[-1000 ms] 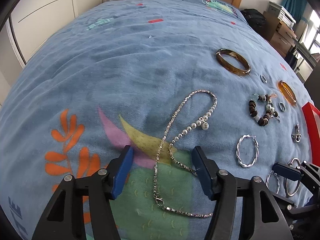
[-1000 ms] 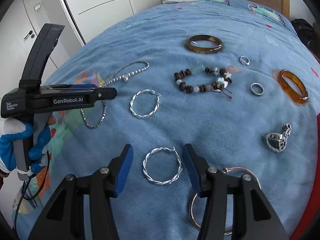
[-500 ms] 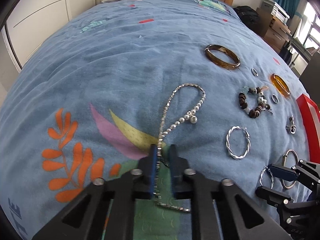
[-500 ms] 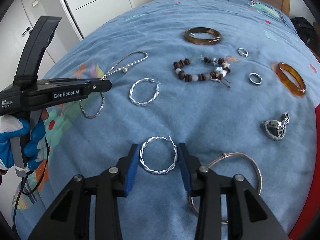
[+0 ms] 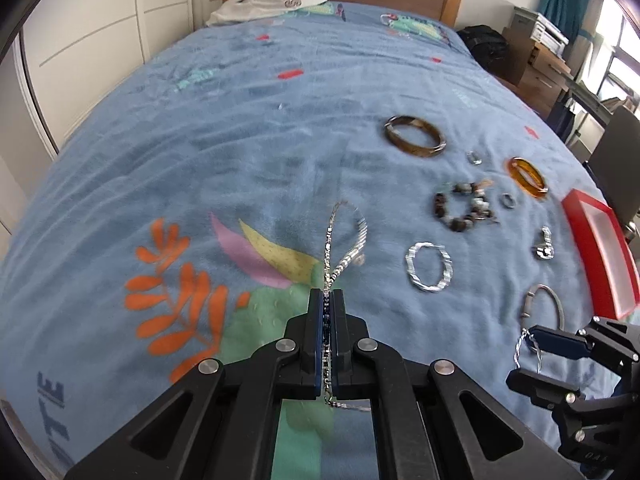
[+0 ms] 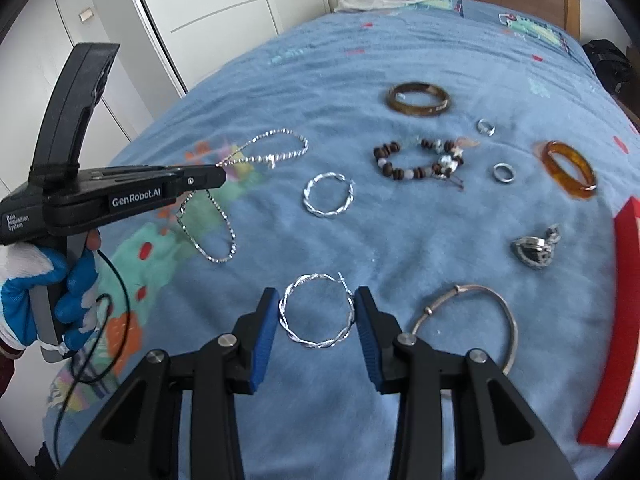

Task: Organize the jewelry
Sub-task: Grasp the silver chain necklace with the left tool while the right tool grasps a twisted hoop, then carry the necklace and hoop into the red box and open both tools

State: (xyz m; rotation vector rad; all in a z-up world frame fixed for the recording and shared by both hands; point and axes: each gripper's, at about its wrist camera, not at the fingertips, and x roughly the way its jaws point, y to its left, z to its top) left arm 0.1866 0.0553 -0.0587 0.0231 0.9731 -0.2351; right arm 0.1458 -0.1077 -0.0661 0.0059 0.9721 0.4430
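My left gripper (image 5: 327, 300) is shut on a silver chain necklace (image 5: 329, 240), pinched between its blue pads. One end of the chain trails on the blue bedspread and a loop hangs below the jaws. From the right wrist view, that left gripper (image 6: 222, 176) holds the necklace (image 6: 208, 240) partly off the bed. My right gripper (image 6: 317, 320) is shut on a twisted silver hoop earring (image 6: 320, 345), with the pads pressing on its two sides. In the left wrist view the right gripper (image 5: 524, 356) shows at lower right with the hoop edge-on.
On the bedspread lie a second hoop earring (image 6: 328, 200), a beaded bracelet (image 6: 386, 162), a brown bangle (image 6: 420, 112), an amber bangle (image 6: 576, 190), two rings (image 6: 503, 172), a jewelled pendant (image 6: 534, 250) and a thin silver bangle (image 6: 512, 328). A red box (image 6: 624, 320) sits at the right edge.
The left jaws closed on the necklace and raised it, pulling the chain straight. The right jaws closed on the hoop earring and rose with it.
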